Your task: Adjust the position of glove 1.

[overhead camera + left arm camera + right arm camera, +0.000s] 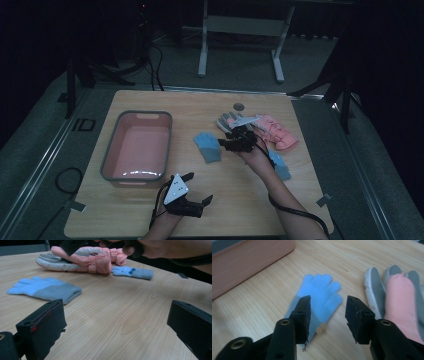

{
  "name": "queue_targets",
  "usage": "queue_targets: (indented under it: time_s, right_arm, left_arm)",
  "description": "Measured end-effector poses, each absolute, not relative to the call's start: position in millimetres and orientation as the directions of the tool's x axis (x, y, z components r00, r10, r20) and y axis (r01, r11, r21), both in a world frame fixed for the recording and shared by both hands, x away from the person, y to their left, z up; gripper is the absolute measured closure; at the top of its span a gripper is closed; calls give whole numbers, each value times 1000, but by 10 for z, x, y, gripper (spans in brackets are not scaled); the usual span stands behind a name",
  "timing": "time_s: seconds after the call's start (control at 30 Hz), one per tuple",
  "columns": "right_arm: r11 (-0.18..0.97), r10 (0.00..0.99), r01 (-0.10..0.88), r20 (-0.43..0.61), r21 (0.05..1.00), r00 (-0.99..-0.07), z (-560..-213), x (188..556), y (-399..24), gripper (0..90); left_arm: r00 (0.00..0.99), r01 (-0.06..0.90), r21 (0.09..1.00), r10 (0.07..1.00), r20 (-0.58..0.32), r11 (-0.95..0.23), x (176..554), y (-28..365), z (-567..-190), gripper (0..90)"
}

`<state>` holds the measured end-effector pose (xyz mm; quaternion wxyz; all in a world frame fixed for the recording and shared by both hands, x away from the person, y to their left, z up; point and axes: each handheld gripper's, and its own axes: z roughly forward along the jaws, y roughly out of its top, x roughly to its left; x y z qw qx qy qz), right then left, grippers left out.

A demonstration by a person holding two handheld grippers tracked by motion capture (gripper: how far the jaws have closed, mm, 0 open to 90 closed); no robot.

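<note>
Left gripper (196, 192): we see jaws wide apart, nothing between, low over bare table (240, 200). Right gripper (327, 307): jaws part-open, gripping nothing; the blue glove (318, 298) lies flat just beyond and below the fingertips, partly in the gap, untouched. Farther: pink glove (399, 305); pink bin (137, 145).

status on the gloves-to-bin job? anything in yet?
Done: nothing yet; the pink bin has no glove in it. In hand: the right gripper hangs over the blue glove near the bin, jaws apart astride it, pads not yet pressing. Left: that glove, the second blue glove and the pink-and-grey gloves all lie on the table. The left gripper is open, idle near the front edge.
</note>
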<state>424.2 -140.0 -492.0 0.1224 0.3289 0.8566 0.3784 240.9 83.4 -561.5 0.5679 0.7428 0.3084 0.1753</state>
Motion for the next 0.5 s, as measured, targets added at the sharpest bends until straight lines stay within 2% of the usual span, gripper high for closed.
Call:
queue_targets:
  time_s: [0.07, 0.5]
  right_arm:
    - [521, 632, 456, 34, 722, -774, -4963, 4268, -1293, 615]
    - [599, 581, 426, -1, 678, -814, -5169, 4419, -928, 617]
  left_arm:
    - [749, 258, 952, 656, -88, -167, 2407, 831, -5615, 19]
    - [753, 253, 953, 653, -84, -168, 2401, 829, -5615, 19]
